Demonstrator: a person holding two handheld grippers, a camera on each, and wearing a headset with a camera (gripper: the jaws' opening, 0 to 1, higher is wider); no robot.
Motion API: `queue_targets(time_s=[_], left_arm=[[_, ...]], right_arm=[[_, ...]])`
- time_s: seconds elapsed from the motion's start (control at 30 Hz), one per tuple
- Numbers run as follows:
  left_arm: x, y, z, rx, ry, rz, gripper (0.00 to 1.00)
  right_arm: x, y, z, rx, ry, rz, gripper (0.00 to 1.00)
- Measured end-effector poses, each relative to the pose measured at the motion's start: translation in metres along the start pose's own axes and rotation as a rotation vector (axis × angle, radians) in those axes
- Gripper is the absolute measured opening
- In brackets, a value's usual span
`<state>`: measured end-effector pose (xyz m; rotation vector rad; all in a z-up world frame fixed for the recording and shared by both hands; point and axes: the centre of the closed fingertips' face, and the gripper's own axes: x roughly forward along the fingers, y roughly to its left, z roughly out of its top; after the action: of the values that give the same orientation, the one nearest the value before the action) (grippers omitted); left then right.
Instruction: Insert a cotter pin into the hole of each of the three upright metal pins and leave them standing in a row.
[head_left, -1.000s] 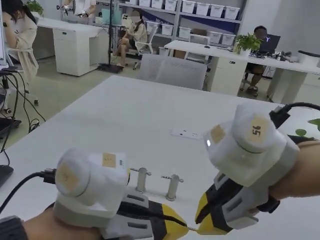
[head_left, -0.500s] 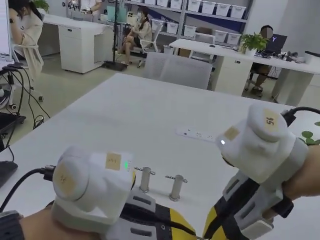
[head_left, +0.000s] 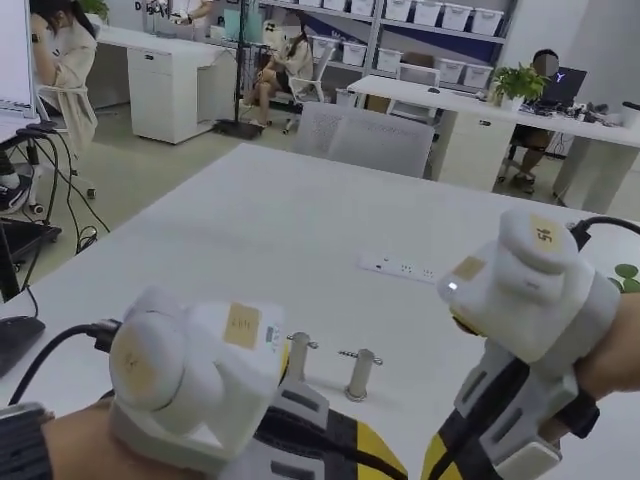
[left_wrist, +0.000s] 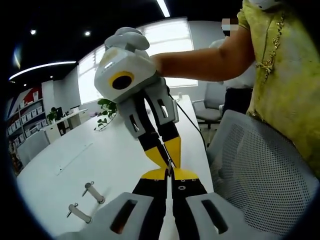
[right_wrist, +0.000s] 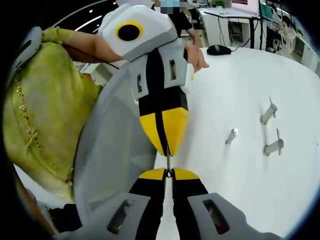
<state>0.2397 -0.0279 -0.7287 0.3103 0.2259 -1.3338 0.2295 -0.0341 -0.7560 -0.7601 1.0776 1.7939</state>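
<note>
Left hand-held gripper (left_wrist: 170, 175): jaws closed to a narrow slit, tips nipping one end of a thin cotter pin (right_wrist: 168, 162)
Right hand-held gripper (right_wrist: 169, 174): jaws likewise pressed together, tip to tip with the left one, on the other end of the same cotter pin; which of the two really carries it I cannot tell
Where the cotter pin is: in the air between the two sets of tips, by the person's edge of the surface (head_left: 250, 230), well apart from the metal pins
Bare pin (right_wrist: 230, 135): nearest to the tips, seemingly upright, nothing visible through its hole
First fitted pin (right_wrist: 268, 114): upright, a cotter pin crossing it near the top
Second fitted pin (right_wrist: 274, 146): upright, near the first, a cotter pin through it too
Done, as I judge it: two of three
Left to do: thread the held cotter pin through the bare pin
Row: the bare pin seems off the line of the other two, so it may need shifting
</note>
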Motion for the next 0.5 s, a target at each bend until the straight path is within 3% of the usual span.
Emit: queue_targets(time_s=[0.23,0.5], left_arm=[[0.0,-0.001,-0.003,0.002,0.006,-0.001,0.0],[-0.001,0.006,-0.004,-0.037,-0.009,0.029,0.0]], right_arm=[[-0.002,0.003,0.001,-0.023,0.005,-0.013,0.05],[-0.004,-0.009,0.002,-0.078,0.018,-0.123,0.03]])
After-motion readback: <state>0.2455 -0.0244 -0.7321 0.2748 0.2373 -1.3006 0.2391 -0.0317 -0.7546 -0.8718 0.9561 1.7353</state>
